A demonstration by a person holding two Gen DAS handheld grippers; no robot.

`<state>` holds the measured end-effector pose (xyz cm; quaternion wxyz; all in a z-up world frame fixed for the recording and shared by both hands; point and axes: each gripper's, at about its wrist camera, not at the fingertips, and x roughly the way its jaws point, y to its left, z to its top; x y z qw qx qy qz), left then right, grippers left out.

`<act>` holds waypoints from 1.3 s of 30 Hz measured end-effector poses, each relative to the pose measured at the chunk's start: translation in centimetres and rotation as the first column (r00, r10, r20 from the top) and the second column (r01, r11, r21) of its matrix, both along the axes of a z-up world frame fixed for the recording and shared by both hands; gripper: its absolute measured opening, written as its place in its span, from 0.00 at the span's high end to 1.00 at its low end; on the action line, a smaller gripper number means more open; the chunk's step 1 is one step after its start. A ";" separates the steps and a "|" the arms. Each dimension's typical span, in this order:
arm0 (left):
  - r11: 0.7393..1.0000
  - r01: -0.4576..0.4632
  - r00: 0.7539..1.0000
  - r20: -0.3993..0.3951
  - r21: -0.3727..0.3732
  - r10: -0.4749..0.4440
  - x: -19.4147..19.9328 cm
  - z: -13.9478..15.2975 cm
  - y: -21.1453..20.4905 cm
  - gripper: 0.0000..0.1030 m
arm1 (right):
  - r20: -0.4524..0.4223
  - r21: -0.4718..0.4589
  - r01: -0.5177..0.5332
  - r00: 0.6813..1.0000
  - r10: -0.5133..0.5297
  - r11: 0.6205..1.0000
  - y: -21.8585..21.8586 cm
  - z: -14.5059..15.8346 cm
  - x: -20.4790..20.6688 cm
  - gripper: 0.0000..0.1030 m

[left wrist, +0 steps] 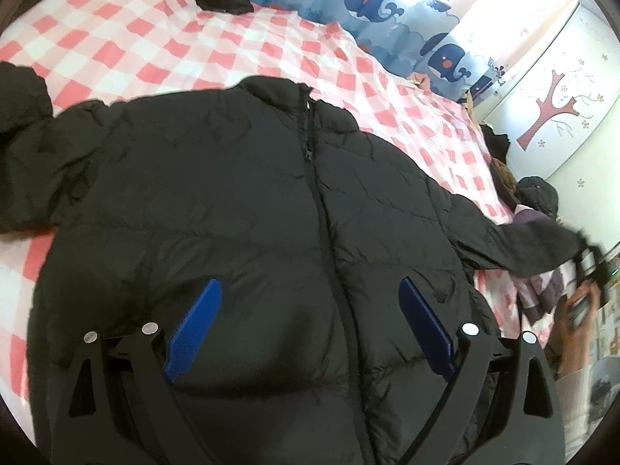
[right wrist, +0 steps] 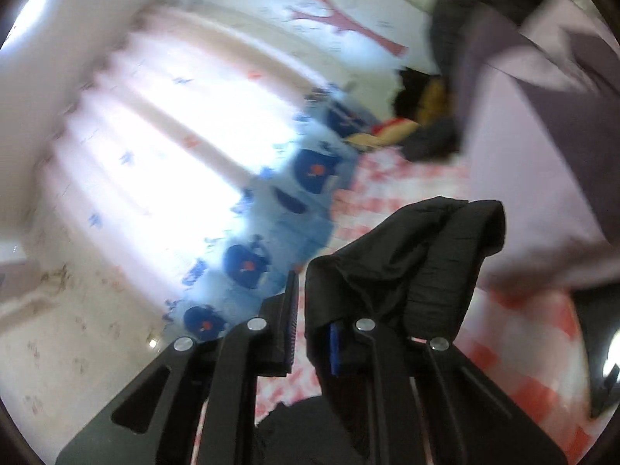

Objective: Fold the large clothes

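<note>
A black puffer jacket (left wrist: 240,201) lay front-up and zipped on a bed (left wrist: 128,38) covered in pink-and-white check; the left hand-held gripper (left wrist: 310,325) hovered over its lower front with blue pads spread wide, holding nothing; the right hand-held gripper (right wrist: 314,333) was pinched on a sleeve cuff (right wrist: 407,255), which draped over its fingers and was raised off the bed; the view there was blurred. The jacket looked soft, bulky, light and rather slippery; it would likely slump and puff back, so cuffs, hem and shoulder seams seemed the surest holds.
</note>
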<state>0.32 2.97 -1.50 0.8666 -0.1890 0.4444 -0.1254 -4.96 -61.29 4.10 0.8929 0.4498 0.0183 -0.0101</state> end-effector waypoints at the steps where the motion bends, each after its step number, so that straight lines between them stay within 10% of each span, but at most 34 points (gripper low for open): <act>1: 1.000 -0.005 1.000 0.008 0.021 0.005 0.0 0.1 0.0 0.14 | 0.013 -0.025 -0.020 1.000 0.020 0.999 1.0 1.6 0.5 0.86; 16: 0.988 -0.074 0.997 0.038 0.137 0.070 -0.5 0.7 1.7 0.12 | 0.106 -0.189 -0.252 0.956 0.275 0.949 17.0 12.8 9.6 0.86; 31: 0.963 -0.262 0.963 -0.048 0.066 0.265 0.5 -0.2 7.4 0.11 | 0.027 -0.293 -0.475 0.864 0.503 0.830 33.2 14.1 16.9 0.86; 39: 0.947 -0.320 0.944 -0.075 0.026 0.322 0.5 -0.2 9.5 0.11 | -0.283 -0.543 -0.595 0.794 0.538 0.593 45.7 8.6 19.8 0.86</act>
